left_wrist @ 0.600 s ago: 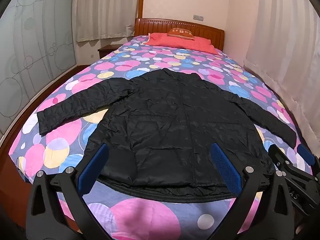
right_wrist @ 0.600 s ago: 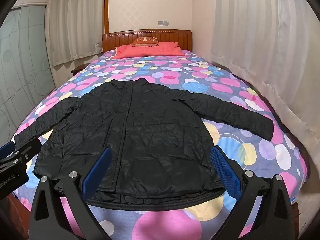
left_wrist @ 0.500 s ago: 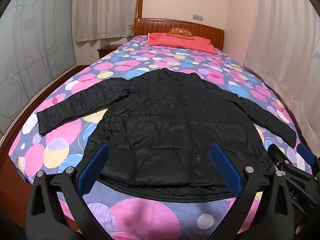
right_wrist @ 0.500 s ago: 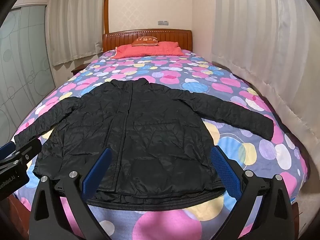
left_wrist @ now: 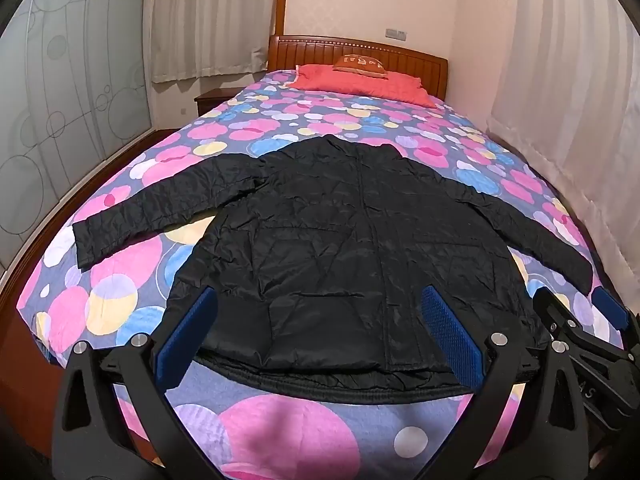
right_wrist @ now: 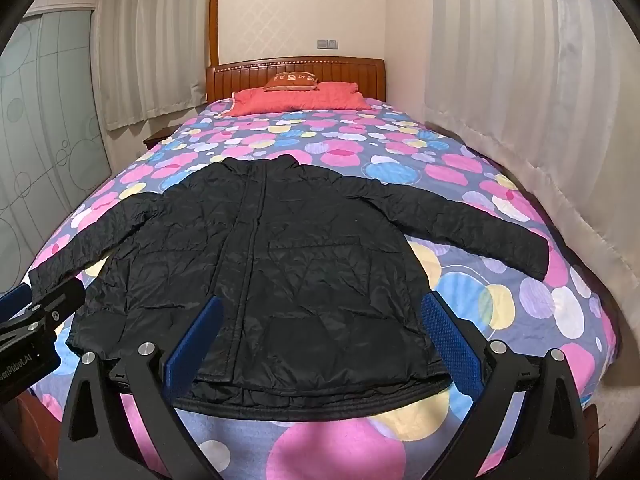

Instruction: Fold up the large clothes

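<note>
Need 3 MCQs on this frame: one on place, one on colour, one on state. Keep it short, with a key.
1. Where does the jacket lie?
A. on the floor
B. flat on the bed, collar toward the headboard
C. on the pillow

2. What colour is the jacket?
A. black
B. red
C. white

3. How are the jaws of the left gripper and right gripper?
A. both shut on the hem
B. one shut on a sleeve
C. both open, holding nothing

Key: B, it is spread on the spotted cover with sleeves out; A, all black; C, blue pads stand wide apart in each wrist view.
</note>
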`<state>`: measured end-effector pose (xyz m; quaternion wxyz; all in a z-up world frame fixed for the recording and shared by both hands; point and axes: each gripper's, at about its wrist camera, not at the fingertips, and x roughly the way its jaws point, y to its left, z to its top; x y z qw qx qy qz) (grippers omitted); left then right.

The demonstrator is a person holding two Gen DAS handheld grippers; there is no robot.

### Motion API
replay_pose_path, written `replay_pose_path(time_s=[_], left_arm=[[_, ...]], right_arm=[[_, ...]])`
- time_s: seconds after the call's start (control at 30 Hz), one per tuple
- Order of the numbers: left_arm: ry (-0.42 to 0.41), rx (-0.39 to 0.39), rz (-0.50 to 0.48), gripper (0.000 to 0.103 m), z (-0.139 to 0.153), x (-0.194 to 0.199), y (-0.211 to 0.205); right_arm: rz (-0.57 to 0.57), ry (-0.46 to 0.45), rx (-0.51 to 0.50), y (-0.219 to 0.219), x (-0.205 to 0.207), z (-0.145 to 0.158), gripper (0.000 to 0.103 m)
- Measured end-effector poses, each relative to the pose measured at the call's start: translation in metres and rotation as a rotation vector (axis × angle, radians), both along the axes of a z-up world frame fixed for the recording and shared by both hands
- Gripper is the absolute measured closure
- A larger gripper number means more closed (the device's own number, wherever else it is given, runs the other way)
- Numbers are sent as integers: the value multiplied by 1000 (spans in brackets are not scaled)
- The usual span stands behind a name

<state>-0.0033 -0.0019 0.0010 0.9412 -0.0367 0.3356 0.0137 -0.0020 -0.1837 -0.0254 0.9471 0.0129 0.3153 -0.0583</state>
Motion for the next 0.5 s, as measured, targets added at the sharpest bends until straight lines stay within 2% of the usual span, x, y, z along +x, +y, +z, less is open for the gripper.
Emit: replay_pose_path(time_s=[0.5], left_arm=[[5, -3, 3, 2, 0, 1, 2]], right_arm=[[2, 2, 4, 0, 0, -2, 5]])
